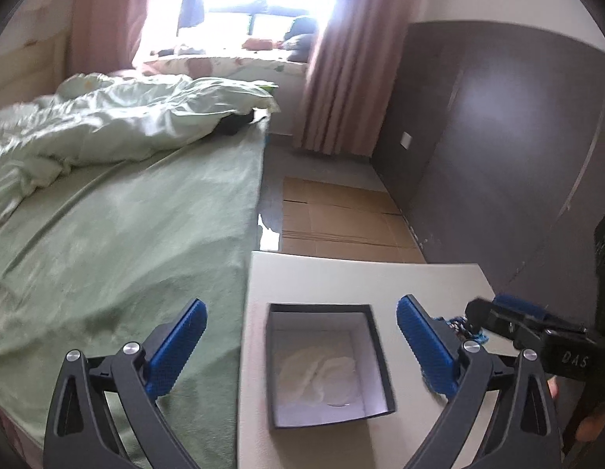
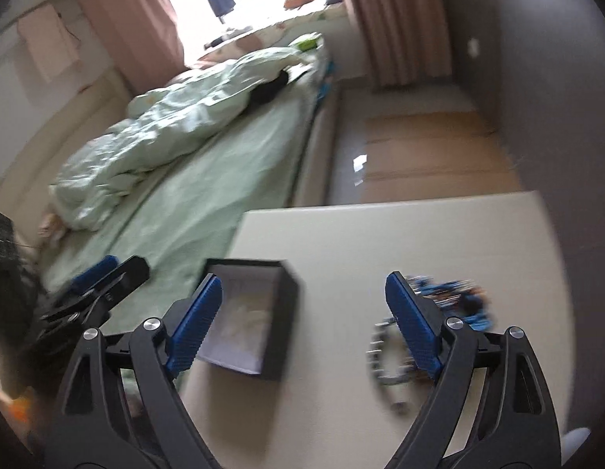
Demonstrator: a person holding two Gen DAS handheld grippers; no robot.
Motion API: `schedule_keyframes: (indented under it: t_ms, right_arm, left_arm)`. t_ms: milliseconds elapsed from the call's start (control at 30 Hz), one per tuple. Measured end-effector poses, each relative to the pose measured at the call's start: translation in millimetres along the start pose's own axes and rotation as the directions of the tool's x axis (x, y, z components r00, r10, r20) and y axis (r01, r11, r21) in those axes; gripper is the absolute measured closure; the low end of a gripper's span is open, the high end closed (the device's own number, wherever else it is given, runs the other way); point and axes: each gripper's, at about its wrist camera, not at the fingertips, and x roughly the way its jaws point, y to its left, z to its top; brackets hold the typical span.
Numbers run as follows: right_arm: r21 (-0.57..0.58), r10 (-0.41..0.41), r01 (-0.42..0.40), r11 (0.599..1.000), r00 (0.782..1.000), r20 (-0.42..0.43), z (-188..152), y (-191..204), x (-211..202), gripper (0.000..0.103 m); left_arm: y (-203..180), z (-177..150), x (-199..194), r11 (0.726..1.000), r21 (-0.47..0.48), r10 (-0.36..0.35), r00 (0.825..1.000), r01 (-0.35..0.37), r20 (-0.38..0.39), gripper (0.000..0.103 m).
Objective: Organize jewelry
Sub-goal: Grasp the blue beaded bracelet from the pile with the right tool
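Both claws stand apart, gripping nothing; the left gripper (image 1: 302,346) hangs over the open box (image 1: 329,363); the right gripper (image 2: 302,322) hangs beside the bracelets (image 2: 455,305) on the table (image 2: 380,234).

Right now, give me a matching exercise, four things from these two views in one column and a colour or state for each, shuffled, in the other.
Things:
1. box
2. bed sheet
3. curtain
4. right gripper

Descriptions:
A. pink
B. black outside, lid off
C. jaws wide, nothing between the pads
D. pale green

Pairs: 1-B, 2-D, 3-A, 4-C
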Motion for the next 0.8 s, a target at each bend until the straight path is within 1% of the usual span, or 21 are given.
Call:
schedule_keyframes:
  t_ms: [67, 133, 233, 300, 567, 633, 700, 800]
  right_arm:
    - [-0.009, -0.059, 0.059, 0.998, 0.997, 0.040, -3, -7, -8, 0.006]
    - [-0.006, -0.090, 0.091, 0.996, 0.993, 0.076, -4, -18, -16, 0.006]
    - [0.016, -0.104, 0.103, 0.995, 0.991, 0.078, -4, -34, -22, 0.006]
    - [0.038, -0.121, 0.118, 0.992, 0.989, 0.079, -5, -48, -27, 0.006]
    - [0.094, -0.188, 0.185, 0.978, 0.982, 0.026, -12, -89, -42, 0.006]
    - [0.121, -0.179, 0.177, 0.977, 0.984, 0.002, -16, -98, -42, 0.006]
    - [0.175, -0.153, 0.154, 0.972, 0.988, -0.021, -22, -112, -43, 0.006]
    - [0.211, -0.155, 0.161, 0.964, 0.987, -0.046, -31, -126, -42, 0.006]
  left_arm:
    - [-12, -1, 2, 1.000, 0.022, -0.015, 1.000, 0.015, -0.005, 0.008]
    - [-23, -2, 4, 0.999, 0.046, -0.025, 1.000, 0.026, -0.004, 0.008]
    - [-33, -2, 6, 0.998, 0.059, -0.036, 0.999, 0.036, -0.005, 0.008]
    - [-38, -2, 8, 0.997, 0.058, -0.056, 0.998, 0.057, -0.005, 0.008]
    - [-67, -8, 24, 0.987, 0.112, -0.111, 0.993, 0.115, -0.041, 0.008]
    - [-74, -10, 30, 0.984, 0.123, -0.121, 0.991, 0.127, -0.056, 0.008]
    - [-79, -13, 37, 0.982, 0.124, -0.138, 0.988, 0.146, -0.073, 0.008]
    - [-85, -18, 48, 0.980, 0.106, -0.162, 0.983, 0.171, -0.083, 0.009]
